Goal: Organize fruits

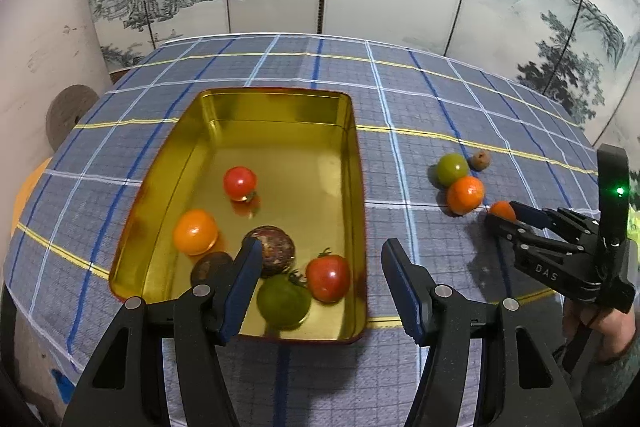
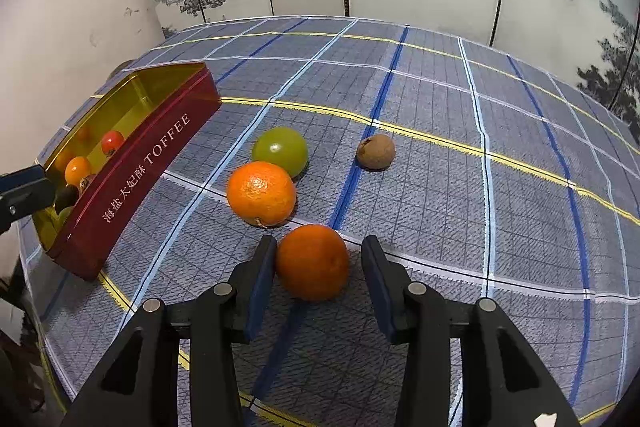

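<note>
The tin (image 1: 276, 115) lies just ahead of the left gripper (image 1: 320, 267), which hovers spread and empty above six fruits gathered inside. The right gripper (image 2: 318, 263) straddles an orange (image 2: 312, 261) on the tablecloth (image 2: 440, 187), left pad touching, right pad apart, so not yet clamped. Beyond it wait another orange (image 2: 261, 193), a green fruit (image 2: 281, 150) and a small brown one (image 2: 376, 151).

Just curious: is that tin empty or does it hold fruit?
Holds fruit: the tin has about six pieces lying on its gold floor.
</note>
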`<state>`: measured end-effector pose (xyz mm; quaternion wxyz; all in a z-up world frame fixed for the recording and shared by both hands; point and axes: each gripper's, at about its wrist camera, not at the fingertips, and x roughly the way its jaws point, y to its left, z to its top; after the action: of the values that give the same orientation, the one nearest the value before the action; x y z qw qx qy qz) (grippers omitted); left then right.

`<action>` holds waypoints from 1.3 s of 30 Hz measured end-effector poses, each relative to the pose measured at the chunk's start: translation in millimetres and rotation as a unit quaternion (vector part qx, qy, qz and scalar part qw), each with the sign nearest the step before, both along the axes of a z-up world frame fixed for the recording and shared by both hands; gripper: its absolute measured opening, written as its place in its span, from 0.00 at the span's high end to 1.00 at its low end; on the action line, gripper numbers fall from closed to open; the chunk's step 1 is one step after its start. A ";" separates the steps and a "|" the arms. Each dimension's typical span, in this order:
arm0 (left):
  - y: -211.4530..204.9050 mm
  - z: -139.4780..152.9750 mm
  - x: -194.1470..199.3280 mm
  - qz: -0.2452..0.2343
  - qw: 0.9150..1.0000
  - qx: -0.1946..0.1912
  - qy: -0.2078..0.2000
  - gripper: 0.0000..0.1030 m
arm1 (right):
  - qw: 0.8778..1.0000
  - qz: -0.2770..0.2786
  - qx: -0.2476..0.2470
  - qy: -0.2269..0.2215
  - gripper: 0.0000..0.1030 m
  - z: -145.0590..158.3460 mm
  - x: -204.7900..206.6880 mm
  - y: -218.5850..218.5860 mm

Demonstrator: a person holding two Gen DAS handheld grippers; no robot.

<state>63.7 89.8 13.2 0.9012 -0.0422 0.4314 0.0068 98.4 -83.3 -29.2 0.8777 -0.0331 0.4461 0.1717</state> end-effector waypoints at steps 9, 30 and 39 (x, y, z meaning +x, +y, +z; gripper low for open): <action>-19.4 -2.3 6.7 -0.022 1.000 0.000 0.005 0.39 | 1.000 0.005 0.013 0.007 0.66 -4.5 1.4 1.7; -85.3 -18.1 43.3 -0.080 0.997 0.007 0.011 0.39 | 0.995 -0.075 -0.054 -0.037 0.68 -5.8 19.1 -56.5; -109.6 -33.1 65.5 -0.090 0.996 0.006 0.020 0.39 | 0.992 -0.101 -0.070 -0.039 0.68 -6.8 26.7 -94.9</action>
<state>129.2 -19.8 -19.9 0.8896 0.0028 0.4511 -0.0713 125.1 -178.2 -36.0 0.9027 -0.0562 0.4238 0.0494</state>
